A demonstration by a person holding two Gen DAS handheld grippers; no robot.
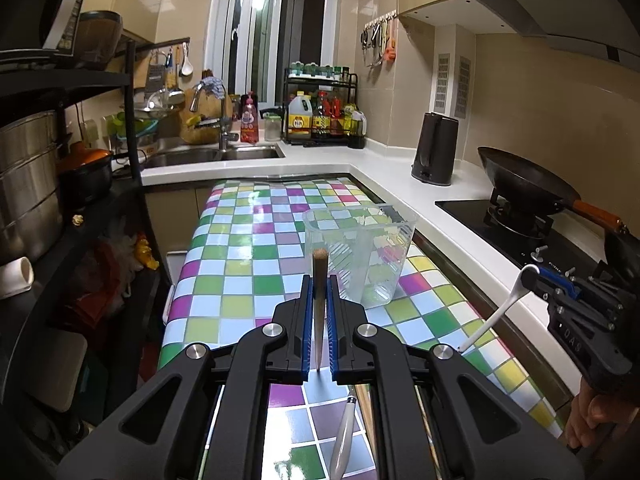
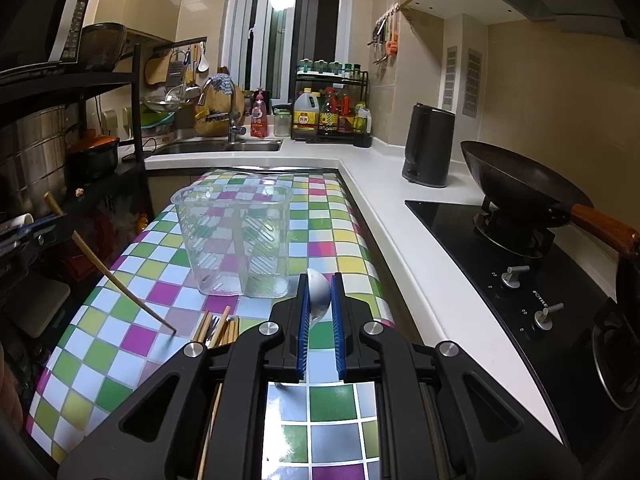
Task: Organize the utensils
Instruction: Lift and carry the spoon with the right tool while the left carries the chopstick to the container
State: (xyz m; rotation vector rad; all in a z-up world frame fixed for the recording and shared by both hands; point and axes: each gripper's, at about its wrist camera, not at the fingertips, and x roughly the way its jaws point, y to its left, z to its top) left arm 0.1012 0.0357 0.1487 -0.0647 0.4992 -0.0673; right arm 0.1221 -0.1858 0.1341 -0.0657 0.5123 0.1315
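My left gripper (image 1: 320,285) is shut on a wooden chopstick (image 1: 319,312) that stands upright between its blue pads, above the checkered table. A clear plastic utensil holder (image 1: 360,256) stands just ahead and to its right, with nothing seen inside. My right gripper (image 2: 320,282) is shut on a white spoon (image 2: 319,294), bowl up, close behind the holder (image 2: 236,240). In the left wrist view the right gripper (image 1: 531,276) appears at the right, the spoon's handle (image 1: 490,322) slanting down. Several loose chopsticks (image 2: 218,328) and another white spoon (image 1: 343,440) lie on the table.
The checkered cloth (image 1: 240,264) covers the table between a black shelf rack (image 1: 132,128) on the left and a white counter (image 2: 392,216) on the right. A dark kettle (image 2: 428,146), a wok (image 2: 516,184) on the stove and a sink (image 2: 216,146) sit on the counter.
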